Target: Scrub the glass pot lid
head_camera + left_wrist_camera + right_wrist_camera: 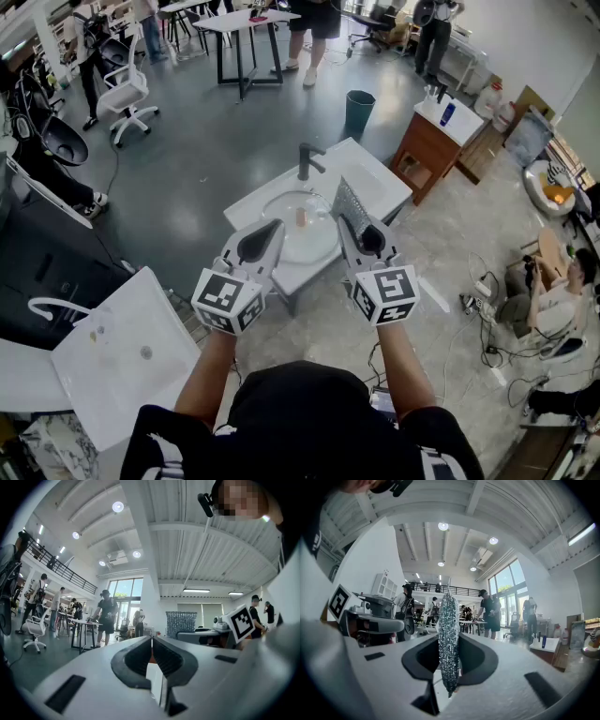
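Grippers: two; your left gripper (272, 228) is clenched empty, your right gripper (349, 225) grasps one scrub pad (349, 201).
Glass pot lid (300, 217): one, faint, in the centre sink (375, 183).

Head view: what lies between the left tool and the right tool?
Between left tool and right tool lies the white sink's round basin, below them; the head view shows it.

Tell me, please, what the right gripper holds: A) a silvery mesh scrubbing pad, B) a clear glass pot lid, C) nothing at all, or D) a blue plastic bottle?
A: in the right gripper view, the right gripper has its jaws pressed on the silvery mesh scrubbing pad, which stands upright between them.
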Demonstrator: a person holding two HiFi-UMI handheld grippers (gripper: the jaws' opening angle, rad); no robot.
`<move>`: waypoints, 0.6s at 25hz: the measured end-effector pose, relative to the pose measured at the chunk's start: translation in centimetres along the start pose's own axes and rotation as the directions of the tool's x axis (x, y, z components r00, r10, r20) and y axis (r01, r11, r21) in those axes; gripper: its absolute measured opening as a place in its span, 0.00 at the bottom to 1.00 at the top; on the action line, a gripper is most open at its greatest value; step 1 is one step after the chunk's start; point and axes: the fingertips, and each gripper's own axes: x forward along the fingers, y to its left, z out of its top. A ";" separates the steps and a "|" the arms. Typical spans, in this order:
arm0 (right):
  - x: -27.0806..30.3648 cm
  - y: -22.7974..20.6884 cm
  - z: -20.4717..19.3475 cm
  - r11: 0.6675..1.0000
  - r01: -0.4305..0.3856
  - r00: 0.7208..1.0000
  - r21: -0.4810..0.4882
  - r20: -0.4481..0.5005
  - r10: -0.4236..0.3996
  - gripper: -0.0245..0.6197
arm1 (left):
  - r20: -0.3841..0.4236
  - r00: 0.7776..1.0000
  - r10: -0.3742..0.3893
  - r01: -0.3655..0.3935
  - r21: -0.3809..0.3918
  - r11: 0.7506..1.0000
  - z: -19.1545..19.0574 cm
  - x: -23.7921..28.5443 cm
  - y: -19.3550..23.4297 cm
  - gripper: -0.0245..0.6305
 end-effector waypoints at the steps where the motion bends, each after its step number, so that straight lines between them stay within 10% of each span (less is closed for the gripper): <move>1: -0.2 -0.1 0.0 1.000 -0.003 1.000 0.003 0.003 0.003 0.15 | -0.001 1.000 0.001 -0.001 0.000 1.000 0.0 0.0 -0.2 0.05; 15: 0.4 -1.0 -0.9 1.000 -0.010 1.000 -0.001 -0.006 0.010 0.15 | -0.005 1.000 0.009 -0.009 0.013 1.000 -1.9 1.2 0.2 0.05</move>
